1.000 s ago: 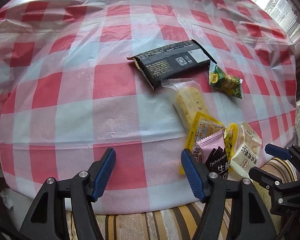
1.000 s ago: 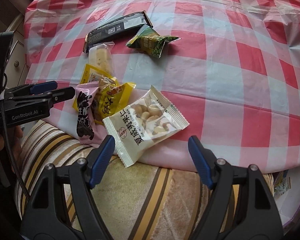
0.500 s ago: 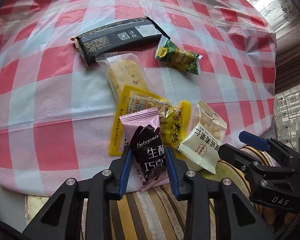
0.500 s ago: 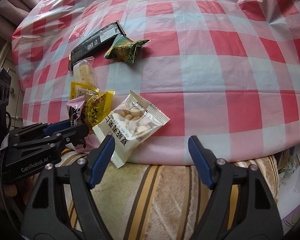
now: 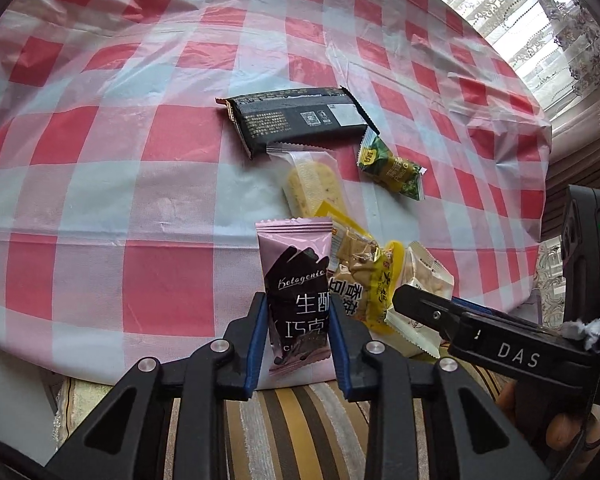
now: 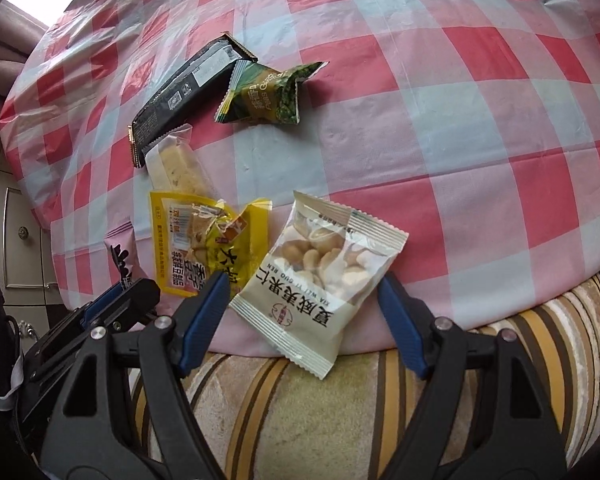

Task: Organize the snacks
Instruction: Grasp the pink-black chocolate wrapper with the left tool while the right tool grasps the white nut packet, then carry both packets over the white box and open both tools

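My left gripper (image 5: pixel 298 320) is shut on a pink and black chocolate packet (image 5: pixel 296 280) and holds it upright at the table's near edge. My right gripper (image 6: pixel 304 300) is open, its fingers either side of a white nut packet (image 6: pixel 320 276) that overhangs the edge. Beside these lie a yellow snack packet (image 6: pixel 204 248), a clear-wrapped pale biscuit (image 5: pixel 312 184), a green pea packet (image 6: pixel 268 94) and a long black bar (image 5: pixel 296 118). The pink packet's top also shows in the right wrist view (image 6: pixel 120 252).
A round table with a red and white checked cloth (image 5: pixel 100 160) holds the snacks near its front edge. A striped cushion (image 6: pixel 340 408) lies below the edge. A window with lace curtains (image 5: pixel 540 20) is at the far right.
My left gripper moved right onto the pink packet, shut on it and lifted it upright. My right gripper moved forward until its open fingers stand around the white nut packet.
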`<state>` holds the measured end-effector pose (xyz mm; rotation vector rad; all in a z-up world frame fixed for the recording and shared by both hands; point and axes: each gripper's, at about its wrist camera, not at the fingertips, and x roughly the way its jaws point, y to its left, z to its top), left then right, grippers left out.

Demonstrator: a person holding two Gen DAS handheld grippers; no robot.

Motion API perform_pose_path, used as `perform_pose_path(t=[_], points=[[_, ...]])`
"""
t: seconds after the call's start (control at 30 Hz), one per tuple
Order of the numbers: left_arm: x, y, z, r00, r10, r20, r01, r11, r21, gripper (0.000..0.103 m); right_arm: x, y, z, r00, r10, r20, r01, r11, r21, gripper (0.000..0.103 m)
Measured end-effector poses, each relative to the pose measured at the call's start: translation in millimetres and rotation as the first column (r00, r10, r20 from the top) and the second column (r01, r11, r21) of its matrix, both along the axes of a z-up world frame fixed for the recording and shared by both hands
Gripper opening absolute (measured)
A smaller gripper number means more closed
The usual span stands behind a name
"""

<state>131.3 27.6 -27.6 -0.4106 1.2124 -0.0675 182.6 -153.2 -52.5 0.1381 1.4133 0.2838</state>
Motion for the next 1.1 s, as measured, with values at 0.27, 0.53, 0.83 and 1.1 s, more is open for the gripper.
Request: perform_pose_path(t=[0.27, 0.53, 0.83, 1.1], points=[[0, -10, 10, 0.999, -0.032, 0.03, 0.031, 0.999, 0.021, 0.03, -7, -9, 1, 0.996, 0.076, 0.041, -0.074, 0.996, -0.057, 0.034], [4, -29, 22, 0.995, -0.079, 0.067, 0.077, 0.996, 0.035, 0.03, -7, -52, -3, 0.997, 0.059, 0.051, -0.059, 0.998, -0.017, 0.018], [11, -57, 25, 0.984, -0.165, 0.073, 0.16, 0.985, 0.06, 0.03, -3, -124, 5, 0.993, -0.046, 0.108, 0.046, 0.999, 0.01, 0.014], [29, -98, 27, 0.969, -0.24, 0.061, 0.234, 0.967, 0.098, 0.03, -7, -179, 10, 0.983, -0.135, 0.121, 0.124, 0.988, 0.097, 0.013]])
